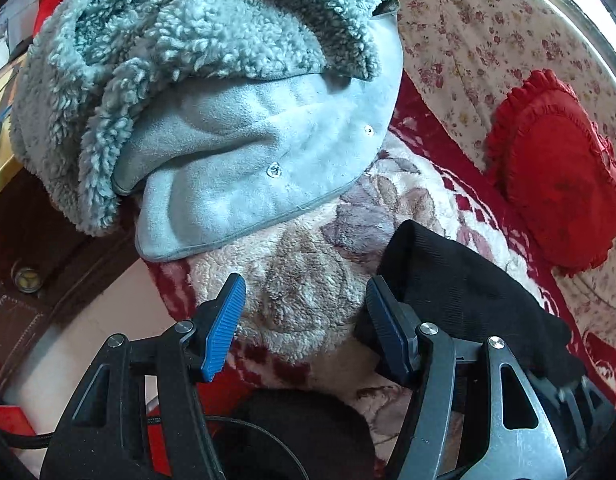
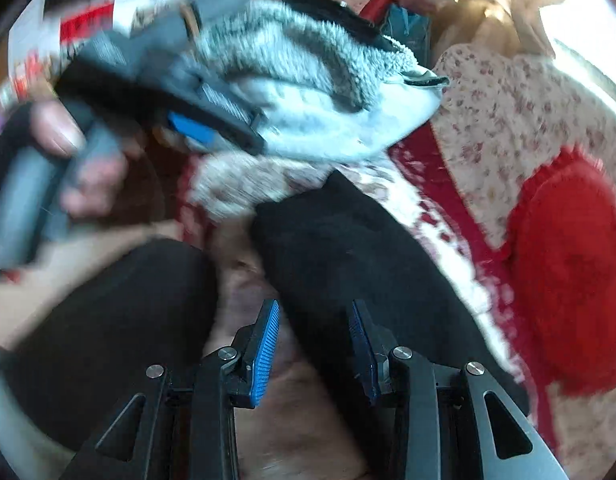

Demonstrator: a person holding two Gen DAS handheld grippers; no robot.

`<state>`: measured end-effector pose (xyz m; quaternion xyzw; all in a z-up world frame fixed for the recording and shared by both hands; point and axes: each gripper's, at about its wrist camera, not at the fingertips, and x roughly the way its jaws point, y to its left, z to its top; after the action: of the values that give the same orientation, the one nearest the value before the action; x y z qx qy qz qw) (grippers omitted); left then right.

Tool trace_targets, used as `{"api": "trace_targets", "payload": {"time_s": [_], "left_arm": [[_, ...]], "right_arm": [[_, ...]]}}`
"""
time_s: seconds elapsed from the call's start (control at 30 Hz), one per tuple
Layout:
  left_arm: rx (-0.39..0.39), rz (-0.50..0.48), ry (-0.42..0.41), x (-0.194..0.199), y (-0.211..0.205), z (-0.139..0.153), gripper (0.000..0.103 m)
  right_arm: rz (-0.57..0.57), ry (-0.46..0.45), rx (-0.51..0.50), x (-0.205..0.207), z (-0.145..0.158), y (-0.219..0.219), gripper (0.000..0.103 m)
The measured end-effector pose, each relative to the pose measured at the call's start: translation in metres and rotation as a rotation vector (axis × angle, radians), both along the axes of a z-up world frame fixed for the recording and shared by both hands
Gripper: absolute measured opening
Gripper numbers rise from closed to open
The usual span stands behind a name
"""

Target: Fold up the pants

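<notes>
A: Biggest first. What's the bed (image 1: pixel 487 32) got on it?

B: Floral sheet far and right, a plush red-and-cream blanket (image 1: pixel 292 280) nearer. A grey-blue fleece jacket (image 1: pixel 236 120) is heaped at the far left, a red frilled cushion (image 1: pixel 555 184) lies at the right. The black pants (image 2: pixel 347 248) lie on the blanket, near and right of centre, running away toward the jacket.

A: Step in hand?

B: Judging by how things lie, it's between folds. The pants look bunched into a long strip, not yet a neat packet, and neither tool has cloth clamped.

A: Grippers?

B: Left gripper (image 1: pixel 304 320): jaws spread wide, nothing between them but blanket, and the pants sit just beside its right finger. Right gripper (image 2: pixel 313 344): jaws apart about halfway, pointing down at the near end of the pants. Black cloth shows in the gap, but the pads don't seem to press it. That view's blurred, so I'm not 100% sure.

A: Next move needs?

B: Prob. a pinch on the near end w/ the right gripper, the left one taking the matching edge, then both carrying it over toward the far end. Thick knit, so a deep bite's needed or it'll slip.

A: Any brands or writing?

B: None legible. There's a label-ish patch on the left gripper in the right wrist view, too smeared to read. The jacket's snaps (image 1: pixel 274 169) show no readable marks.
</notes>
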<state>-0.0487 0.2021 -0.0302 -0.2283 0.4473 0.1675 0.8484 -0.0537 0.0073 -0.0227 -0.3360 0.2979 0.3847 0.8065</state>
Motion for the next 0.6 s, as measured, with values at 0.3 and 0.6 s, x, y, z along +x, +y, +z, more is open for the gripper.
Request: {"api": "trace_targets", "payload": {"time_s": [0.3, 0.6], "left_arm": [[-0.006, 0.002, -0.025, 0.005, -0.002, 0.01, 0.063], [0.004, -0.056, -0.028, 0.013, -0.031, 0.015, 0.063]], "right_arm": [[-0.184, 0.359, 0.402, 0.072, 0.015, -0.019, 0.013], [-0.173, 0.542, 0.439, 0.047, -0.011, -0.02, 0.026]]}}
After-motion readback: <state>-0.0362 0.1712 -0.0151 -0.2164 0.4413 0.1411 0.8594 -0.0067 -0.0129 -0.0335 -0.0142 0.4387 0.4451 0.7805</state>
